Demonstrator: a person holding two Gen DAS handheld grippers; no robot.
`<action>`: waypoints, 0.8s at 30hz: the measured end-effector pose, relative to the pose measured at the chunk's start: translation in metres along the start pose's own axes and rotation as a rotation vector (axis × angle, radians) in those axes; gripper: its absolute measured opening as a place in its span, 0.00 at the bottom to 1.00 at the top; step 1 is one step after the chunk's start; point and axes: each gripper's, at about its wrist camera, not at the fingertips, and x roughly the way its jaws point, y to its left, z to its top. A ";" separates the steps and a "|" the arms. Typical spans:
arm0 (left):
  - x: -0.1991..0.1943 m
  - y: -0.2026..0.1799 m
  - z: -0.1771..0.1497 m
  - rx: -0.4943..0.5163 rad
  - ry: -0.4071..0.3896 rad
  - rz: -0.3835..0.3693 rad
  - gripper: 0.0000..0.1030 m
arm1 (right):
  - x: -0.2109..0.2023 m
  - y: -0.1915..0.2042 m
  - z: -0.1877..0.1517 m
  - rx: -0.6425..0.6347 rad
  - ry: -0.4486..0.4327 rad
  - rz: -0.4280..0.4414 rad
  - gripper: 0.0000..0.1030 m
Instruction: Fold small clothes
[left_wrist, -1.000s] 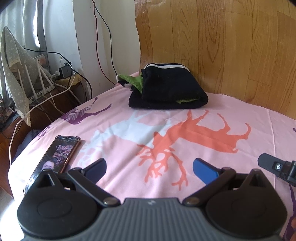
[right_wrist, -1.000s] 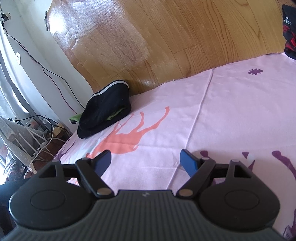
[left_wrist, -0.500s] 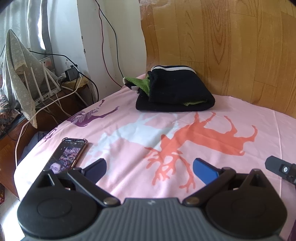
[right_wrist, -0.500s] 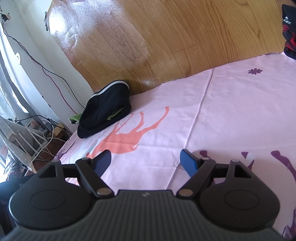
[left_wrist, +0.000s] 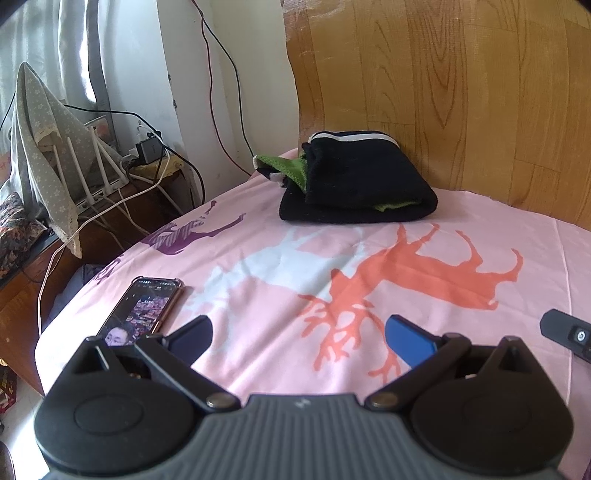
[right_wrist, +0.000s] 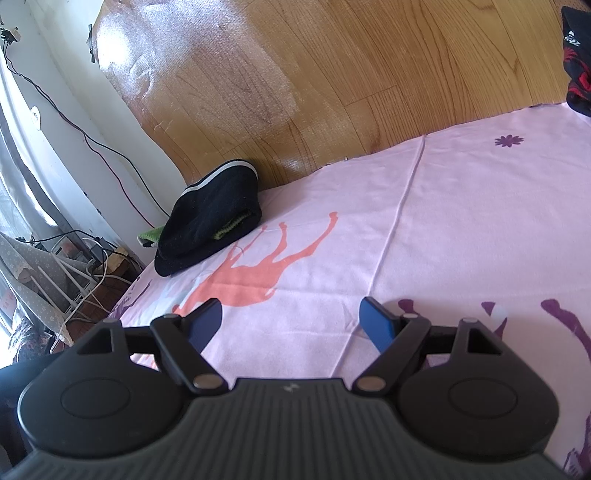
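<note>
We see 1 black folded garment (left_wrist: 356, 184) with green trim stacked at the headboard (left_wrist: 461, 92), looks done; another dark garment (right_wrist: 578, 59) at far right likely left. Left gripper (left_wrist: 297, 334) and right gripper (right_wrist: 291, 319) both spread wide, empty, over the pink sheet (left_wrist: 258, 258). Phone (left_wrist: 142, 310) lies near the left gripper, nothing blocks the way

Left black two-finger gripper with blue pads (left_wrist: 298, 338): jaws spread wide, nothing between them, held low over the near left part of the bed, pointing toward its far edge. Right black two-finger gripper with blue pads (right_wrist: 290, 320): likewise spread wide and empty, angled toward the far left corner.
</note>
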 end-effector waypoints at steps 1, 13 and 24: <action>0.000 0.000 0.000 0.000 0.001 0.001 1.00 | 0.000 0.000 0.000 0.000 0.000 0.000 0.81; 0.004 0.002 0.001 -0.003 0.011 0.031 1.00 | 0.000 0.000 0.000 0.001 0.001 0.001 0.81; 0.007 0.004 0.002 0.009 0.020 0.046 1.00 | -0.001 -0.001 0.000 0.003 0.002 0.003 0.81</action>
